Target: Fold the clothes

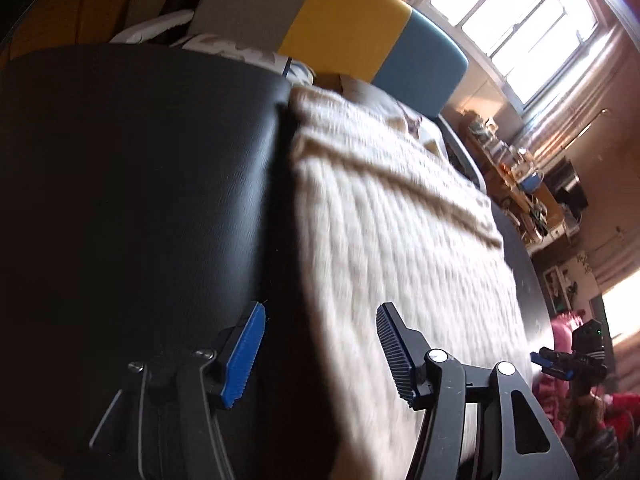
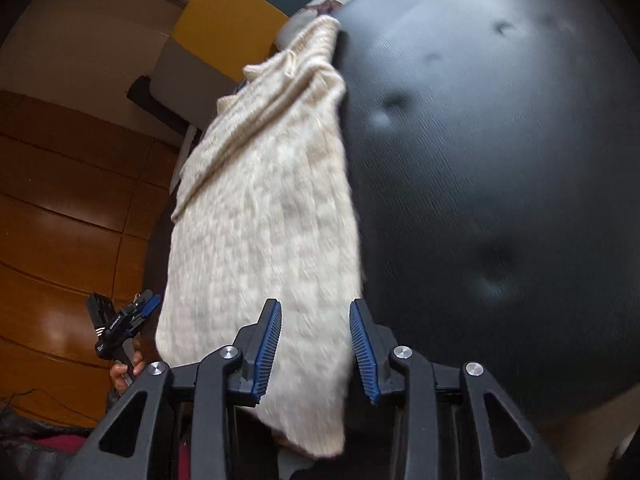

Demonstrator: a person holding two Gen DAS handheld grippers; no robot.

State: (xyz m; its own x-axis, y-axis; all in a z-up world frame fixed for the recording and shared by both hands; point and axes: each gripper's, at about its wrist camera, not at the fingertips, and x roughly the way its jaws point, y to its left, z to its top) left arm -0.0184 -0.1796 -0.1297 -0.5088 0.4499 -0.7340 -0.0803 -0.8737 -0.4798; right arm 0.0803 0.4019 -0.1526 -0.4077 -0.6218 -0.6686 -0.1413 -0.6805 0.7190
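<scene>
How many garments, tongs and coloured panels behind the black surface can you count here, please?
Cream knitted garment: 1
Tongs: 2, left tongs and right tongs, both open
Coloured panels: 2, yellow panel and blue panel
Total: 5

Cream cable-knit sweater (image 1: 400,248) — lies flat in a long folded strip on the black padded surface (image 1: 140,180). Far end rumpled, ridged; near edge overhangs the surface rim — slightly blurred.

Sweater (image 2: 264,216) on table (image 2: 500,180)
</scene>
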